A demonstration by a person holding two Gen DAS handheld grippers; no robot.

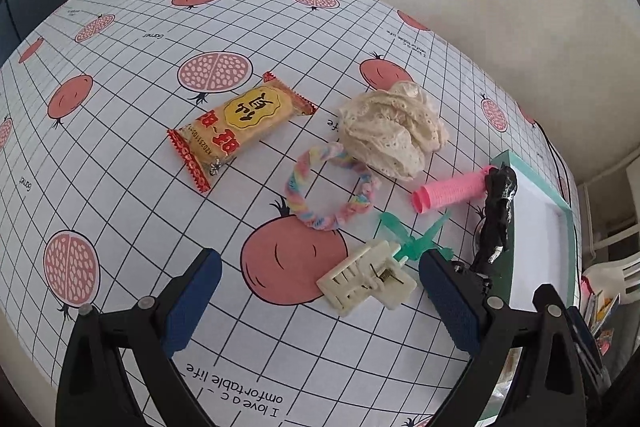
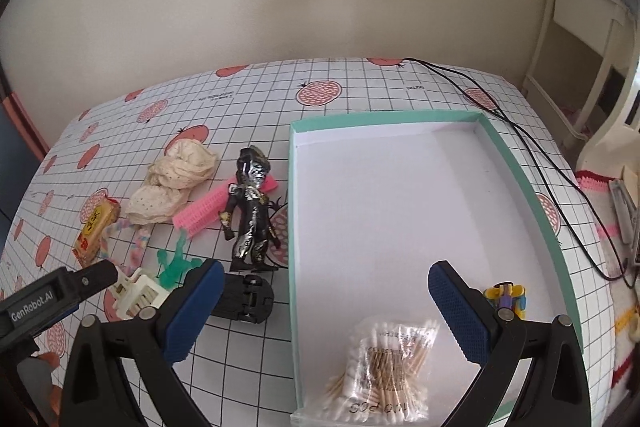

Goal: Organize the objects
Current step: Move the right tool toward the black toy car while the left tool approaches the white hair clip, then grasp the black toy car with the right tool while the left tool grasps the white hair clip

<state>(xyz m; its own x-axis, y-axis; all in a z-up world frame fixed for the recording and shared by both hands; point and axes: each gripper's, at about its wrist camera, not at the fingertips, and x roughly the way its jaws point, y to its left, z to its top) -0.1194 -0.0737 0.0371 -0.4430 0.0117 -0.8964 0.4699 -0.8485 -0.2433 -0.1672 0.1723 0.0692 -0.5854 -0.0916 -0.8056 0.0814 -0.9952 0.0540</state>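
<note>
Now my left gripper (image 1: pixel 320 271) gapes wide above the cream clip (image 1: pixel 366 279), empty; my right gripper (image 2: pixel 326 291) hangs equally wide, empty, over the teal box (image 2: pixel 516 163).

Black gripper (image 2: pixel 320 311) frames, blue ribbed fingers (image 2: pixel 192 311), silver screws.

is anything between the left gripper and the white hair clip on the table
Nothing visible does. The left gripper hangs with its jaws wide apart, and the white hair clip lies on the tablecloth in the open gap between them. The green toy touches the clip's far end, beyond it.
</note>
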